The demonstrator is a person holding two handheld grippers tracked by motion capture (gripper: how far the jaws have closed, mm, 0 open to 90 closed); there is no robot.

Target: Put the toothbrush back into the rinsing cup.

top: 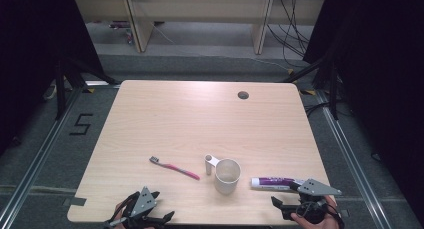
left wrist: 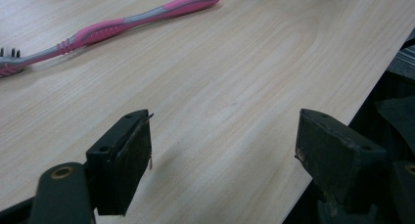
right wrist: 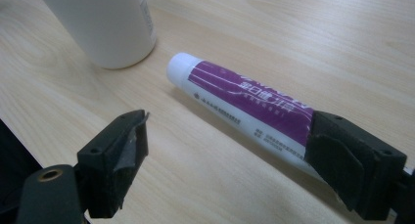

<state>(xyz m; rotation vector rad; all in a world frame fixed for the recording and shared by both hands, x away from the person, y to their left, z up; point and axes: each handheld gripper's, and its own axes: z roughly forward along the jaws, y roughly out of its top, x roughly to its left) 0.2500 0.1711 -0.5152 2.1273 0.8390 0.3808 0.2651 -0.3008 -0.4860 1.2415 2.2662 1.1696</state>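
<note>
A pink toothbrush [top: 174,167] [left wrist: 122,23] lies on the wooden table [top: 200,119], bristle end to the left. Right of it stands a white cup [top: 227,176] [right wrist: 107,23] with a handle. A white and purple toothpaste tube [top: 272,182] [right wrist: 244,99] lies beside the cup, cap toward it. My left gripper [top: 165,205] [left wrist: 222,131] hovers open at the front edge, short of the toothbrush, with bare table between its jaws. My right gripper [top: 285,193] [right wrist: 227,131] is open at the tube's tail end. Its right jaw covers that end, and nothing is pressed.
A round cable hole [top: 243,95] sits near the table's far edge. The front edge runs close under both grippers. Dark curtains flank the table, wooden shelving [top: 200,19] stands behind it, and a "5" mark [top: 81,124] is on the floor at left.
</note>
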